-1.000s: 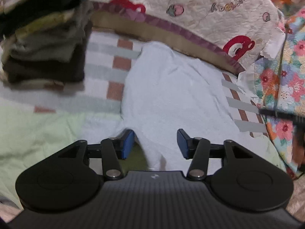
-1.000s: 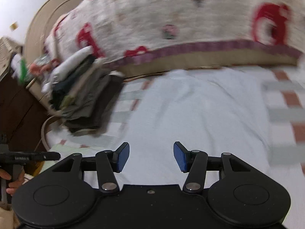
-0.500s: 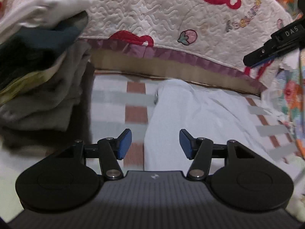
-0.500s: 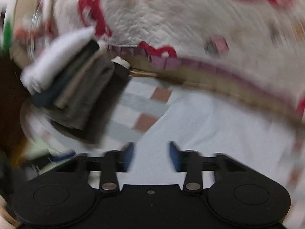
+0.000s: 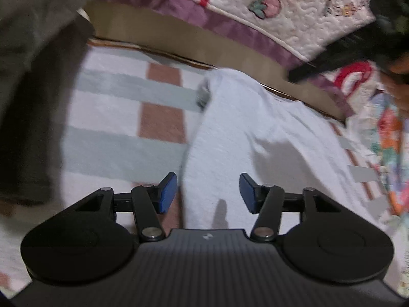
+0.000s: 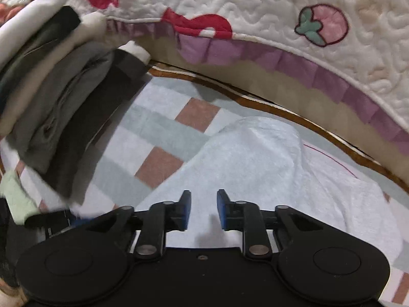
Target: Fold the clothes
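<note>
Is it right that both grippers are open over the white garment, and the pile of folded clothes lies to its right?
Not quite. The pile lies to the left of the white garment, not to its right; the right wrist view shows this clearly. The rest holds: the left gripper and right gripper are both open over the garment.

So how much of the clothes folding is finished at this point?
Done: a stack of folded dark, grey and cream garments sits on the checked blanket. In hand: nothing yet. The pale blue-white garment lies spread out, and the left gripper and right gripper hover over it, both open and empty. Left: grasp this garment, fold it and add it to the stack.
</note>
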Available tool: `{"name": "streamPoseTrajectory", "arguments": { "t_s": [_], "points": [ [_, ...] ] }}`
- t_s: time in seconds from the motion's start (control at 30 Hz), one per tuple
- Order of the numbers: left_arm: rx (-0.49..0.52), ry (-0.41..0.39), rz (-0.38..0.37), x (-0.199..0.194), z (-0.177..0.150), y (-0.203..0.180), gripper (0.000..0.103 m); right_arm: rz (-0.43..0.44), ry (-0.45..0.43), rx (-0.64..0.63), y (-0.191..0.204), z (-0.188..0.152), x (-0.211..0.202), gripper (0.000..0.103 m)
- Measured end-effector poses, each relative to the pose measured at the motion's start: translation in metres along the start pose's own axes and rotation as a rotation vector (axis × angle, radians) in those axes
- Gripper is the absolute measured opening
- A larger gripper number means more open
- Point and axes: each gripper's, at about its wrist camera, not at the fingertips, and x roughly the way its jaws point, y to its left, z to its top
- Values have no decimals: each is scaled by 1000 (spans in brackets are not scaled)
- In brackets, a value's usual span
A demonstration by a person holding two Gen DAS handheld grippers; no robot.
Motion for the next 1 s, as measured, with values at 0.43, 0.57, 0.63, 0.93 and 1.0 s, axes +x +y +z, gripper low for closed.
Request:
{"name": "streamPoseTrajectory", "arguments": {
  "t_s": [0.43, 0.57, 0.63, 0.93, 1.0],
  "points": [
    [-1, -23, -130, 4, 2, 6, 3, -180, 86, -225, 41, 58, 116, 57],
    [-5, -63, -50, -1, 5, 16, 9, -167, 141, -153, 28, 54, 129, 27],
    [39, -67, 15, 2, 2, 14, 24, -78, 118, -58, 11, 48, 117, 3],
    [7, 62, -251, 11, -6, 1, 39, -130, 6, 160, -68, -35, 24, 2],
    [51, 118, -302, 14, -11, -14, 38, -186, 71, 237, -89, -63, 29, 2]
  ]
}}
